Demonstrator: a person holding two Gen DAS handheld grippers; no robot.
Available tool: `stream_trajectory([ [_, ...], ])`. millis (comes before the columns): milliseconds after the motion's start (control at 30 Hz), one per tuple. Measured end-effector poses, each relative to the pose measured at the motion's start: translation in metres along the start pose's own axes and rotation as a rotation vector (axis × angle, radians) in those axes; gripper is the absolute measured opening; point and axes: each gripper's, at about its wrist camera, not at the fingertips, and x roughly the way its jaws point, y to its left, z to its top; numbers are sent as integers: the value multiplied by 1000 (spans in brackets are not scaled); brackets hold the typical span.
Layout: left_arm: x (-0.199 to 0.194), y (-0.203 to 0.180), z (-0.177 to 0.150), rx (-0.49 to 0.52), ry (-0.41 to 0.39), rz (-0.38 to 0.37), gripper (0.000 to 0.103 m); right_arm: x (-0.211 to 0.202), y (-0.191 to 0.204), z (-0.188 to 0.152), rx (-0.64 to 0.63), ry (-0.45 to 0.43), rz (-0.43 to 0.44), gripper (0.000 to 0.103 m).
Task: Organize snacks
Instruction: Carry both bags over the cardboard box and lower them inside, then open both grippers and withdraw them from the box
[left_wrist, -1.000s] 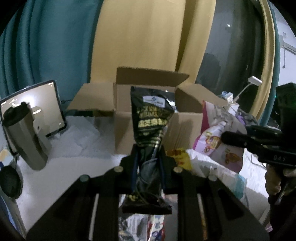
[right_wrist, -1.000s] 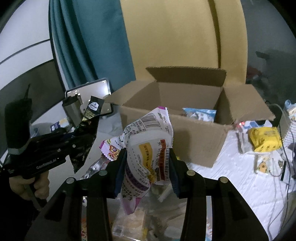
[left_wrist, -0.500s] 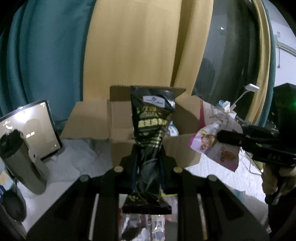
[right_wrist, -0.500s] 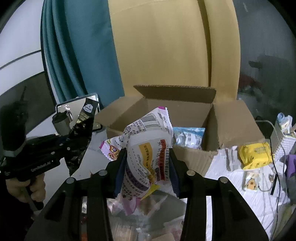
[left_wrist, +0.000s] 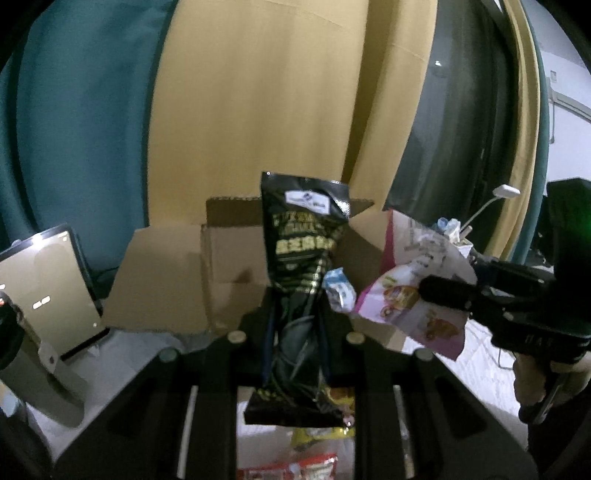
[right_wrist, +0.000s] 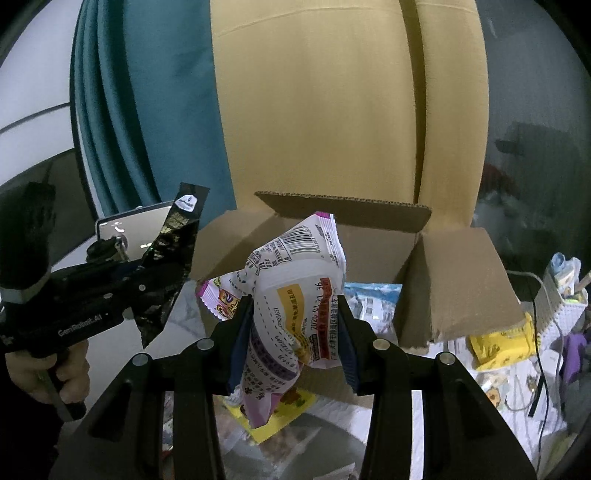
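Observation:
My left gripper is shut on a tall black snack bag with gold print, held upright in front of an open cardboard box. My right gripper is shut on a crumpled white and pink snack bag, held before the same box. A blue and white packet lies inside the box. In the left wrist view the right gripper and its pink bag are at the right. In the right wrist view the left gripper and black bag are at the left.
A tablet on a stand stands left of the box. Loose snack packets lie below the grippers. A yellow packet, cables and a white basket lie right of the box. Yellow and teal curtains hang behind.
Both grippers have risen and moved closer to the box with their bags. The box now sits lower in both views and the blue packet inside shows more.

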Motion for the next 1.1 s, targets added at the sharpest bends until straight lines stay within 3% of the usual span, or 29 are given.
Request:
stream_trajectory([
  [233,29,12,11,-33,8,-6,20,28,-6,16,-4,9,-6,45],
  [500,77,33,14,-64,73,24,20,73,-15,33,8,44,5,45],
  [933,129,69,23,-136,167,54,22,155,-36,49,150,139,5,45],
  [1033,135,74,23,-152,184,48,30,172,-41,52,205,162,-1,46],
  [1067,135,75,23,-158,184,47,38,176,-43,52,221,172,-6,46],
  [1100,132,76,22,-166,176,42,53,182,-45,51,239,188,-15,48],
])
